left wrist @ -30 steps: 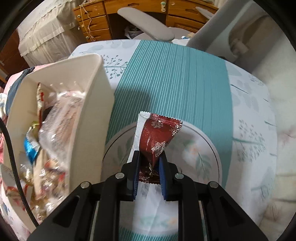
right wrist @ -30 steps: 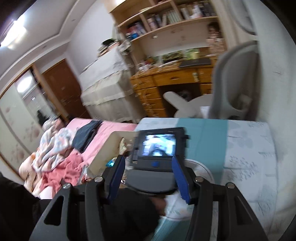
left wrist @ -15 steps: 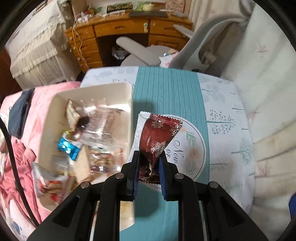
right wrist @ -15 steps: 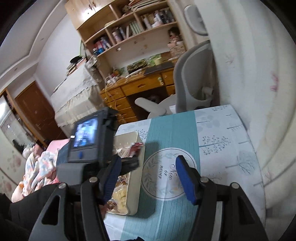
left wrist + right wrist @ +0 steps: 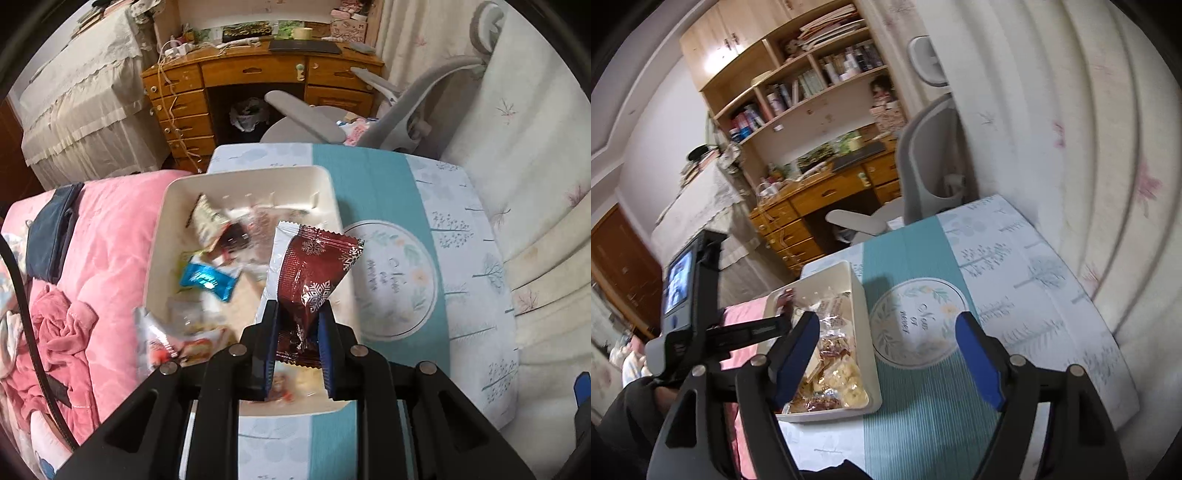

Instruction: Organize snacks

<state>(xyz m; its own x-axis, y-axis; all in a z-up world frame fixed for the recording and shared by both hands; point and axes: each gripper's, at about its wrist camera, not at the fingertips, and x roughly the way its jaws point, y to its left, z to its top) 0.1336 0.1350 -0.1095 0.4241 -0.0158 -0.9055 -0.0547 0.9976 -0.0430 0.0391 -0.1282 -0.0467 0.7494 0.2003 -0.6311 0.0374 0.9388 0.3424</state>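
My left gripper [image 5: 297,332] is shut on a dark red snack packet with white snowflakes [image 5: 314,266] and holds it above the right side of a white bin [image 5: 243,177] that holds several snack packets. In the right wrist view the same bin [image 5: 862,295] sits on the left of the table, and the left gripper [image 5: 783,306] hangs over its far end. My right gripper [image 5: 886,354] is open and empty, held high above the table.
A teal runner with a round printed mat [image 5: 391,273] lies right of the bin. A pink blanket [image 5: 103,258] is left of the table. A grey chair [image 5: 406,110] and wooden desk [image 5: 258,74] stand beyond the far edge. A wall runs along the right.
My left gripper has risen and moved left with the red packet, from over the round mat to over the bin. My right gripper has lifted and pulled back, still open.
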